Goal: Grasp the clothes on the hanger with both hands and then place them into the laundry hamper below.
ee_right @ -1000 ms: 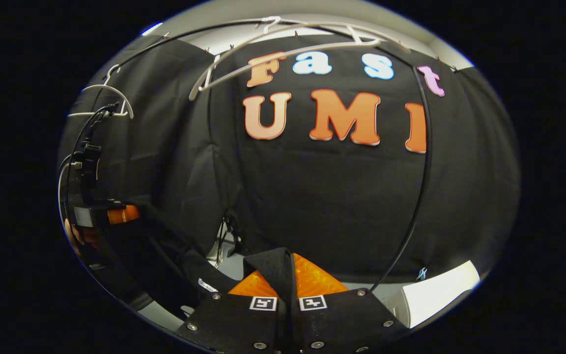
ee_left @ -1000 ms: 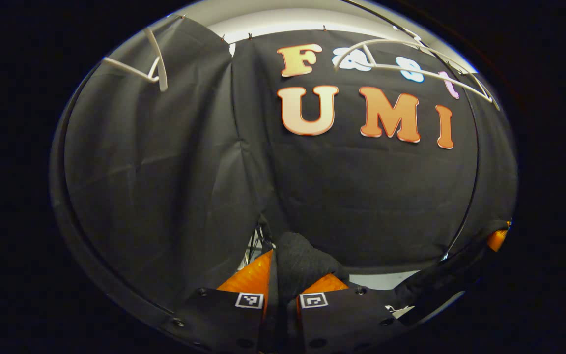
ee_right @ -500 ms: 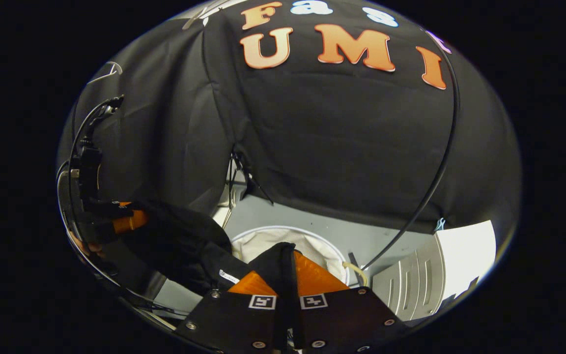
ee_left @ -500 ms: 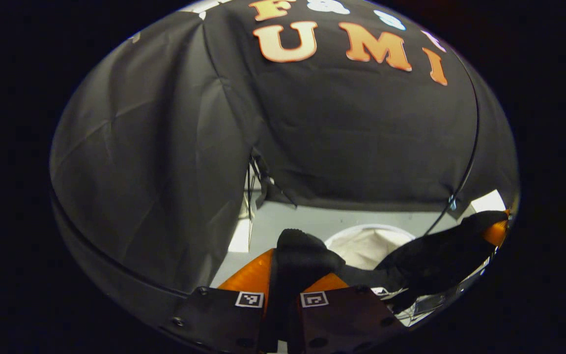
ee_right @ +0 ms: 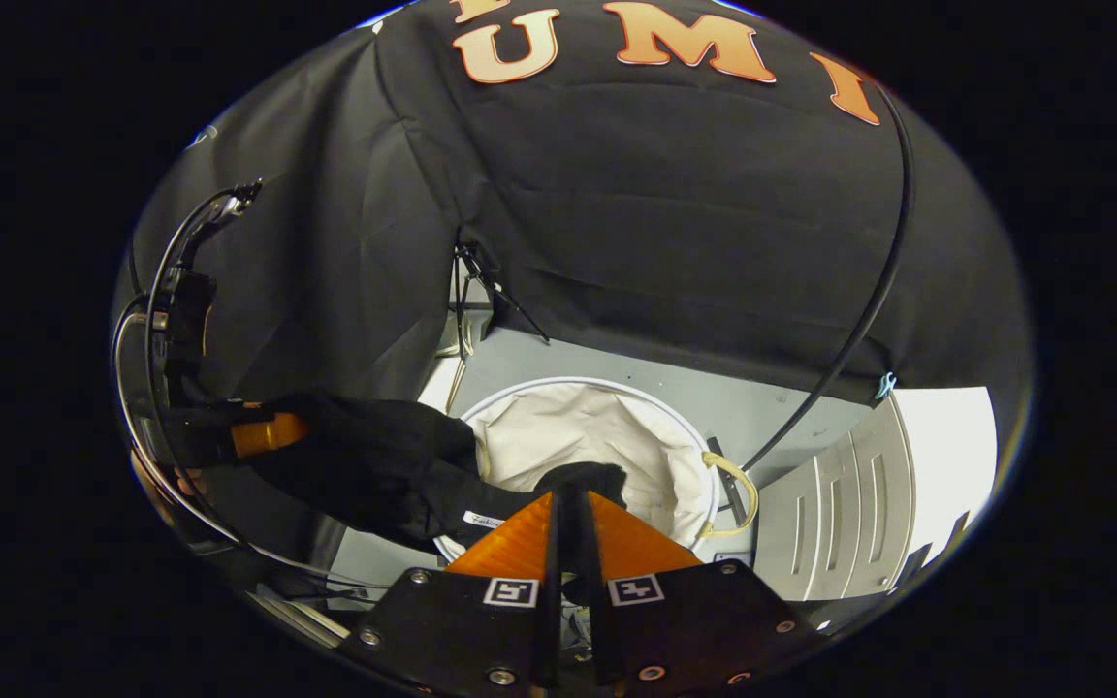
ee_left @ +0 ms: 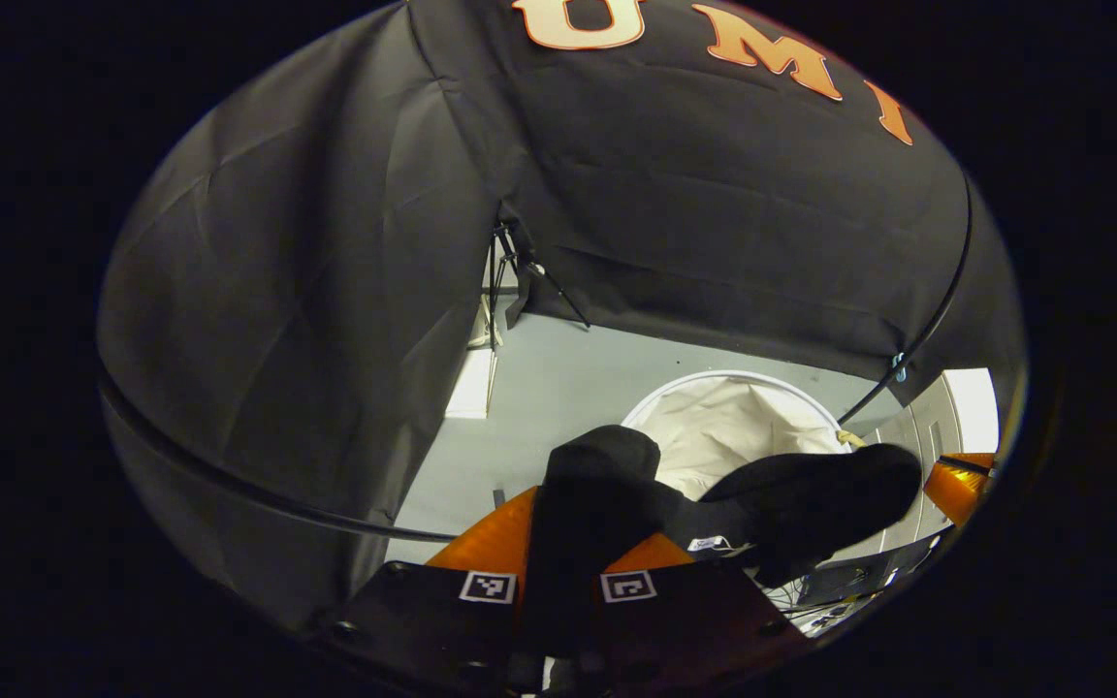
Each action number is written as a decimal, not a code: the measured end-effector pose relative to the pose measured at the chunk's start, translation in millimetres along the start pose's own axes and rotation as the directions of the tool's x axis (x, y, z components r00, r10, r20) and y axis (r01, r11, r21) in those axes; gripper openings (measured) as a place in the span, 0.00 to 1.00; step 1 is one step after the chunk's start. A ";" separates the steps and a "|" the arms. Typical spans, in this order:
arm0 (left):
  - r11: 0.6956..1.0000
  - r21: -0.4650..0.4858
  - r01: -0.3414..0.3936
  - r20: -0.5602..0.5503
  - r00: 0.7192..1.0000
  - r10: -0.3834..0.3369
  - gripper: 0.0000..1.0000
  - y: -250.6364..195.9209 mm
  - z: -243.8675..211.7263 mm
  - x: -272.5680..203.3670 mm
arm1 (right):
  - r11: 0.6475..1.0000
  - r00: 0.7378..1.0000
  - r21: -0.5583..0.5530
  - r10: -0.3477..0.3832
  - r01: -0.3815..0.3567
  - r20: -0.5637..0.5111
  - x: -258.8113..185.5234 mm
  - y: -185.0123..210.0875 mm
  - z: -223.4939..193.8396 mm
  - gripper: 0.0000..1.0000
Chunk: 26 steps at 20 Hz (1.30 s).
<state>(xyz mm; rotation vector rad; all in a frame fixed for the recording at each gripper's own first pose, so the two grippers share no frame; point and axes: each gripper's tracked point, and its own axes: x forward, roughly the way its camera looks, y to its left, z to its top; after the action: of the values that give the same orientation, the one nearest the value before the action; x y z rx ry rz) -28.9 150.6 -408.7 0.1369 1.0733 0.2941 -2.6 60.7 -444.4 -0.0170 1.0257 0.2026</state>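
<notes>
- Left gripper: both fingers pinched tight on a bunched fold of the garment; fabric bulges up between the tips. In the right gripper view it sits far left, cloth trailing from it.
- Right gripper: fingers nearly closed, a thin strip of the same cloth clamped between them. In the left gripper view its tip shows at far right, at the garment's end.
- Wall cloth: matte black, creased, hangs in soft folds with a gap at the corner seam.
- Floor: smooth, flat grey.
- Garment: soft black knit, slung in a sagging band between the two grippers, just above the hamper's near rim; small white tag on it.
- Hamper: round, open mouth, cream fabric lining, white rim, looped rope handle on the side; stands on the floor below the garment.
- Cabinet: pale grey, ribbed panels, right of hamper.
- Cable: thin black, curves down across the wall.
</notes>
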 end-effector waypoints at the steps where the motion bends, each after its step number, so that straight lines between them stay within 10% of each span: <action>1: 1.000 -0.013 -0.004 -0.018 1.000 0.004 0.22 -0.5 -3.5 2.6 | 1.000 1.000 0.001 -0.009 0.009 -0.001 0.2 -1.5 0.9 0.12; 9: 1.000 -0.001 -0.027 -0.066 0.997 0.027 0.98 2.6 -14.9 11.5 | 1.000 0.999 0.004 -0.022 0.022 -0.037 1.0 -0.8 -16.5 0.68; 12: 0.999 -0.033 -0.018 -0.072 0.997 0.015 0.99 -0.9 -15.4 10.8 | 0.999 0.998 0.018 -0.026 0.027 -0.053 2.9 -2.2 -23.0 0.91; 26: 1.000 -0.005 -0.009 -0.046 0.999 0.008 0.99 -0.4 -12.2 0.1 | 0.998 0.997 0.046 -0.031 0.034 -0.067 -0.3 -7.4 -27.2 0.93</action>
<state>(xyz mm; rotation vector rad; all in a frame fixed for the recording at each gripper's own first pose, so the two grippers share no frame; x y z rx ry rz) -39.6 149.9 -414.6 0.1304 1.1179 0.3089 -24.4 50.4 -458.9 0.0024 1.0954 0.1493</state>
